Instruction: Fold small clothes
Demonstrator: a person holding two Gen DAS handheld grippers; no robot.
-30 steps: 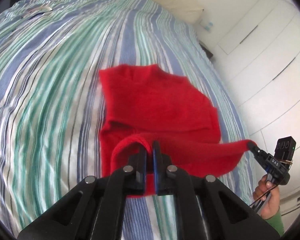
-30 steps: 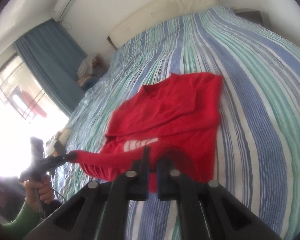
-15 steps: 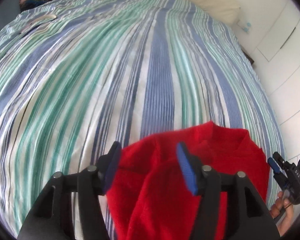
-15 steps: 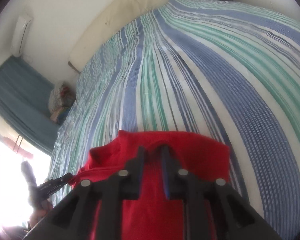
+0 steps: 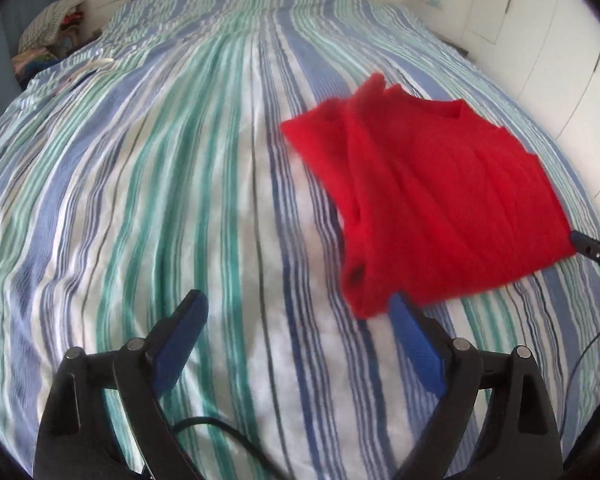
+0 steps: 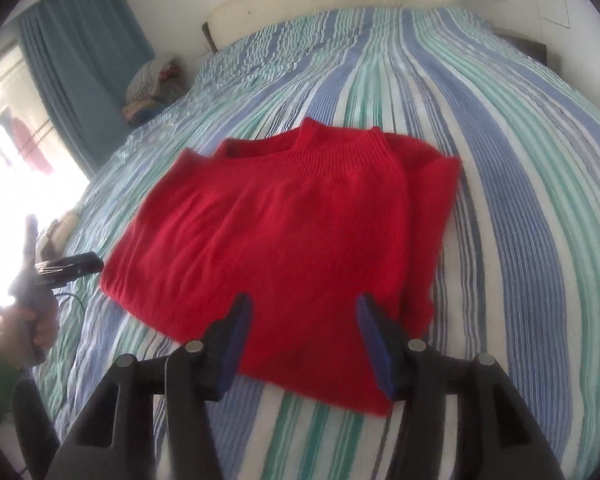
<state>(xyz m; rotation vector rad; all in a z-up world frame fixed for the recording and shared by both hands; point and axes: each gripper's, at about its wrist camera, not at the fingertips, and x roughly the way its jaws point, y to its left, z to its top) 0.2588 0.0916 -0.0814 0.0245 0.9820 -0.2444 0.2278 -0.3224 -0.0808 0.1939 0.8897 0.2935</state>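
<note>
Red sweater (image 6: 284, 240) folded, edges blurred | both grippers' jaws spread wide, empty

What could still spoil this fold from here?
The red sweater lies folded on the striped bedspread, but layers at its right edge sit offset, so another fold may come out uneven. The open right tool hovers over the near hem and could snag it.

We see daylight flood in from the window (image 6: 16, 168) at nine o'clock, blown out to white glare. Both views are soft with motion blur, and the fisheye bends the bed (image 5: 140, 200) stripes toward dark corners.
</note>
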